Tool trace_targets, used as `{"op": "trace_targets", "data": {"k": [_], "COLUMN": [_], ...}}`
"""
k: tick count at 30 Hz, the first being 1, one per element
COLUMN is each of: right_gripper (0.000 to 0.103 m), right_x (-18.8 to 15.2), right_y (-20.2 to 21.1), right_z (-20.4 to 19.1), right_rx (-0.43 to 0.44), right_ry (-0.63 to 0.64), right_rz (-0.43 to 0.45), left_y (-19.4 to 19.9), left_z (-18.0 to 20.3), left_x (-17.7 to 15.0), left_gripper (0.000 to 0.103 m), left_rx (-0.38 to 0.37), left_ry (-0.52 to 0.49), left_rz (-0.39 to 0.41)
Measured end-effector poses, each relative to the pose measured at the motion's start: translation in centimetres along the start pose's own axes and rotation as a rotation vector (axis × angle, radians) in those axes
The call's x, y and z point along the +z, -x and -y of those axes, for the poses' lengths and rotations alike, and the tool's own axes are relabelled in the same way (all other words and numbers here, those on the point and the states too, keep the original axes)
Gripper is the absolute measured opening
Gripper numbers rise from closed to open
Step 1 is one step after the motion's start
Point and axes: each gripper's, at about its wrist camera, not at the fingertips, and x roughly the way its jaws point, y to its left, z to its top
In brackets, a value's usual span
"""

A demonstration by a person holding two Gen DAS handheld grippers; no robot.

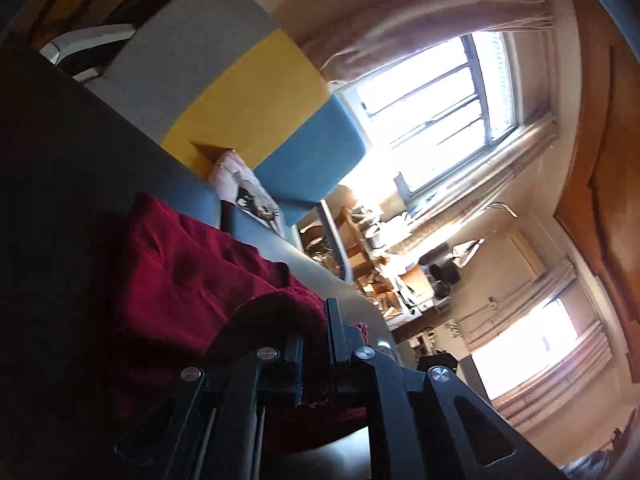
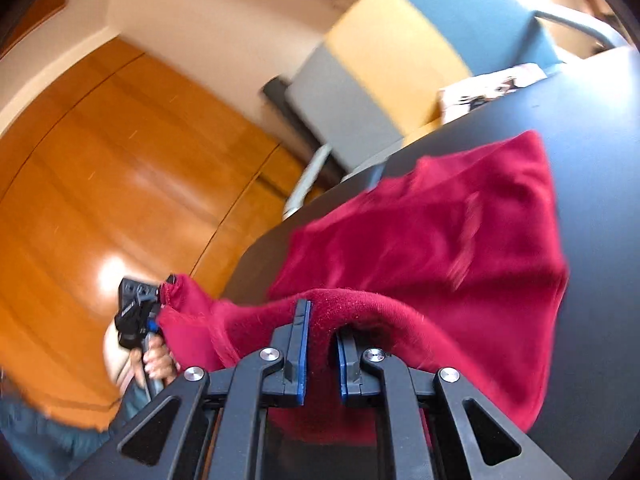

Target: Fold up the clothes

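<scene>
A dark red cloth [image 2: 448, 240] lies partly on a black table [image 2: 596, 152], its near edge lifted. My right gripper [image 2: 320, 320] is shut on a fold of that edge. My left gripper [image 1: 316, 332] is shut on another part of the red cloth [image 1: 180, 264]. It also shows in the right wrist view [image 2: 138, 312], at the left beyond the table edge, held by a hand, with the cloth's corner in it. The cloth hangs stretched between the two grippers. Both views are tilted and the right one is blurred.
A sofa with grey, yellow and blue cushions [image 1: 256, 92] stands behind the table, with a white printed pillow [image 1: 248, 192] on it. A cluttered shelf [image 1: 384, 248] stands under bright windows [image 1: 436, 112]. Wooden cupboard doors [image 2: 120, 168] are at the left.
</scene>
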Motion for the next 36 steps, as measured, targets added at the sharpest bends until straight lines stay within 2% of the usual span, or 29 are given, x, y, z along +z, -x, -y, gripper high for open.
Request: {"op": "trace_targets", "data": {"k": [3,6,8,10,13,16,18,19,20,22,25,27,28,29,30,31,32,36], "right_gripper": [0.012,0.011,0.011,0.011,0.011,0.011,0.016,0.023,0.040,0.053,0.054,0.054,0.049,0.029,0.018,0.012,0.011,0.011], "right_x": [1.5,1.4,0.5,-0.3,-1.9,-3.5,-4.1,-4.4,-4.6,-4.9,-5.2,-5.3,-5.2,-5.2,-5.5,-5.8,-5.6,-2.5], "right_y": [-2.9,-4.5,-3.9,-3.2,-2.0,-0.6,0.3,0.7,1.0,1.7,1.7,0.5,-0.6,-1.2,-1.7,-1.8,-1.9,0.2], "right_z": [3.3,6.3,7.5,7.2,6.7,6.2,6.0,5.9,5.5,4.7,3.1,2.3,2.0,1.7,1.5,1.4,1.1,1.0], "right_rx": [-0.088,-0.149,-0.131,-0.129,-0.116,-0.103,-0.053,-0.027,0.005,0.068,0.108,0.060,0.017,-0.025,-0.061,-0.081,-0.076,0.089], "right_ry": [-0.060,-0.115,-0.128,-0.103,-0.084,-0.084,-0.124,-0.145,-0.156,-0.174,-0.148,-0.108,-0.079,-0.052,-0.026,-0.004,0.006,-0.060], "right_rz": [-0.024,-0.083,-0.085,-0.094,-0.122,-0.144,-0.143,-0.142,-0.136,-0.123,-0.143,-0.175,-0.194,-0.215,-0.237,-0.249,-0.240,-0.038], "left_y": [-4.2,-6.8,-8.0,-7.1,-5.4,-3.7,-2.7,-2.2,-1.8,-1.3,-0.7,-0.9,-1.1,-1.1,-1.0,-0.7,-0.2,0.0], "left_z": [-4.0,-8.0,-9.9,-9.5,-8.4,-7.6,-7.2,-7.1,-6.9,-6.7,-6.1,-5.1,-4.4,-3.9,-3.5,-3.2,-2.9,-3.4], "left_x": [1.2,-1.4,-3.3,-4.8,-7.1,-8.8,-9.6,-9.9,-10.0,-10.2,-10.0,-9.4,-9.0,-8.7,-8.4,-8.0,-7.7,-6.0], "left_gripper": [0.007,0.007,0.007,0.007,0.007,0.007,0.006,0.006,0.006,0.006,0.006,0.006,0.006,0.006,0.006,0.006,0.006,0.006], "left_rx": [0.140,0.253,0.301,0.288,0.324,0.345,0.353,0.350,0.342,0.324,0.294,0.277,0.270,0.260,0.242,0.220,0.196,0.128], "left_ry": [0.061,0.114,0.133,0.108,0.038,0.020,0.021,0.026,0.036,0.050,0.049,0.037,0.029,0.022,0.018,0.017,0.023,0.107], "left_rz": [-0.043,-0.132,-0.179,-0.182,-0.233,-0.266,-0.268,-0.265,-0.257,-0.240,-0.210,-0.191,-0.182,-0.173,-0.161,-0.145,-0.129,-0.072]}}
